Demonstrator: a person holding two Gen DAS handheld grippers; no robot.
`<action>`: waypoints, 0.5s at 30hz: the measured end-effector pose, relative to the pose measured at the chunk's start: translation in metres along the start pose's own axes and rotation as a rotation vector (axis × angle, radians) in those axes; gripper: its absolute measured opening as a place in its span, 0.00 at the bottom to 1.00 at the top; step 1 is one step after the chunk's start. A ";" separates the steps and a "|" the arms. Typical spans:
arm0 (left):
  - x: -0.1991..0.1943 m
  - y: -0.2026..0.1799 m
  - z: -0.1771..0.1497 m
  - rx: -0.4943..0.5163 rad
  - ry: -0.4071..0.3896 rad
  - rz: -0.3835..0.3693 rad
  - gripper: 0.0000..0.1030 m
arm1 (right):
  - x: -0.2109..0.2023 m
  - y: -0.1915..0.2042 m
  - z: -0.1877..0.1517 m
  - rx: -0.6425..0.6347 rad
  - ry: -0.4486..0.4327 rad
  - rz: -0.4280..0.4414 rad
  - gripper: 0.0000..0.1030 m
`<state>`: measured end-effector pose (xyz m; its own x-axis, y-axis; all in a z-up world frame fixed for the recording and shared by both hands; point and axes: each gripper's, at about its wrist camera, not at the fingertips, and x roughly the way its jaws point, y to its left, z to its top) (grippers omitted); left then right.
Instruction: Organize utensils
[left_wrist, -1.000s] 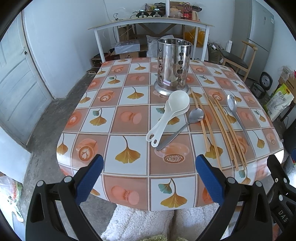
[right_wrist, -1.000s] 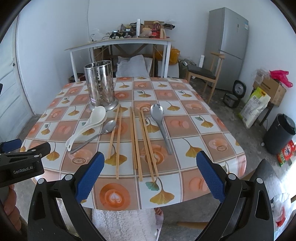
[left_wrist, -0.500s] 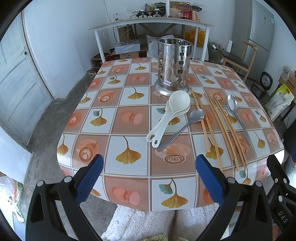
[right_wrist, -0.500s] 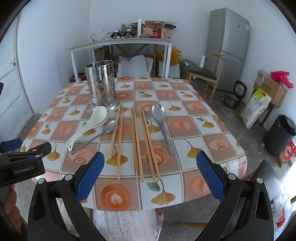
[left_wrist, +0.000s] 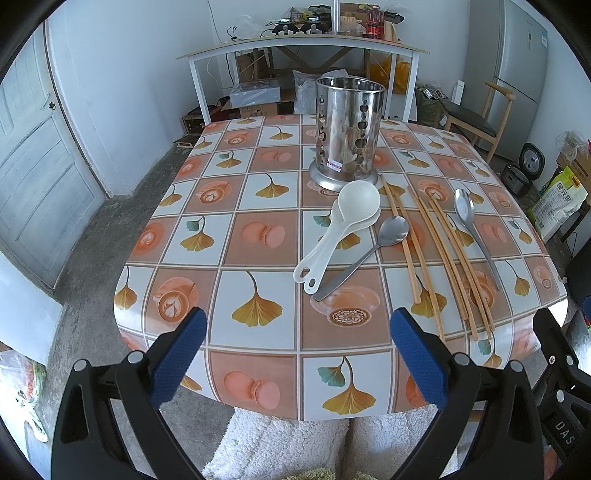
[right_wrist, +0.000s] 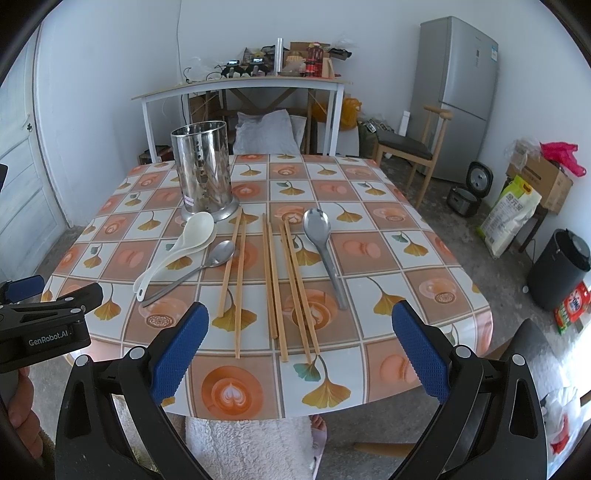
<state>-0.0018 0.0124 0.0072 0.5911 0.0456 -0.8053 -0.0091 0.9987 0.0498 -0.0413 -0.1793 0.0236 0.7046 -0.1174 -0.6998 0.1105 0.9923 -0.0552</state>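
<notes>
Desk (left_wrist: 258, 192) with a checked leaf-print cloth fills the middle of both views. Holder (left_wrist: 347, 133), a shiny perforated steel cylinder, stands upright at upper centre in the left view and upper left in the right view (right_wrist: 205, 173). Chopsticks (right_wrist: 273, 277), six of them, lie in loose pairs running top to bottom at the centre of the right view. White spoons (left_wrist: 341, 229), two nested, lie just below the holder's base. Small steel spoon (left_wrist: 369, 254) lies beside them, and a larger one (right_wrist: 323, 247) lies right of the chopsticks. Left tool (left_wrist: 293, 347) and right tool (right_wrist: 299, 339) hover at the bottom edge, blue pads wide apart, holding nothing.
</notes>
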 end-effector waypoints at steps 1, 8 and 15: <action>0.000 0.000 0.000 0.000 0.000 0.000 0.94 | 0.000 0.000 0.000 -0.001 0.001 0.000 0.92; 0.000 0.003 0.000 0.001 0.002 0.002 0.95 | 0.000 -0.001 0.000 0.001 0.000 0.001 0.92; 0.001 0.004 0.000 -0.001 0.002 0.002 0.95 | 0.000 -0.001 0.000 -0.001 -0.001 0.000 0.92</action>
<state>-0.0013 0.0168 0.0069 0.5899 0.0480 -0.8061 -0.0115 0.9986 0.0510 -0.0412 -0.1798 0.0238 0.7053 -0.1178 -0.6991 0.1104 0.9923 -0.0559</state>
